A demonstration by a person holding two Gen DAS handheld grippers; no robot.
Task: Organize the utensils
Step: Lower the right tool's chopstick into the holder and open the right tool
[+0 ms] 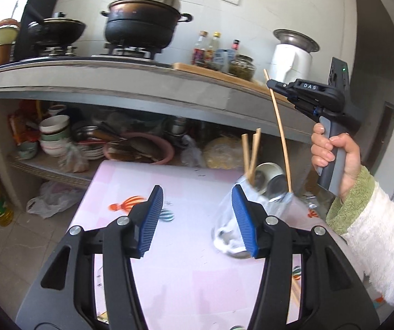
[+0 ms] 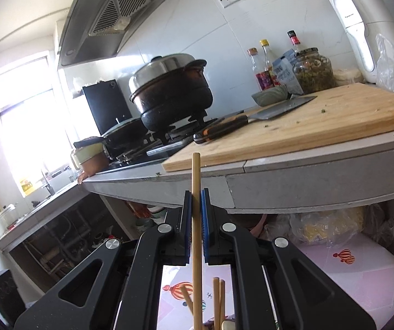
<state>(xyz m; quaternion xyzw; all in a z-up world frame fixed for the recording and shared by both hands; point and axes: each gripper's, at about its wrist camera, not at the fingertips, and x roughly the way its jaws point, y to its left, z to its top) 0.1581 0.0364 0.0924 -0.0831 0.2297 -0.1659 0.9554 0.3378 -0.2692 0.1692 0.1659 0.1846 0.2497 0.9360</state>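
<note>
While the right gripper [image 2: 196, 211] pinched one bamboo chopstick [image 2: 196, 220] upright between its blue pads, the stick's lower end reached down toward a clear bag [image 1: 225, 220] on the pink surface [image 1: 186, 261]; two more chopsticks [image 1: 251, 154] stuck out of that bag, beside two tipped metal cups [image 1: 271, 176]. Left gripper [image 1: 197, 217] stood partly spread over the surface with nothing between its pads, bag just behind the right pad; a hand [image 1: 334, 154] in a fleecy sleeve held the right gripper's handle.
</note>
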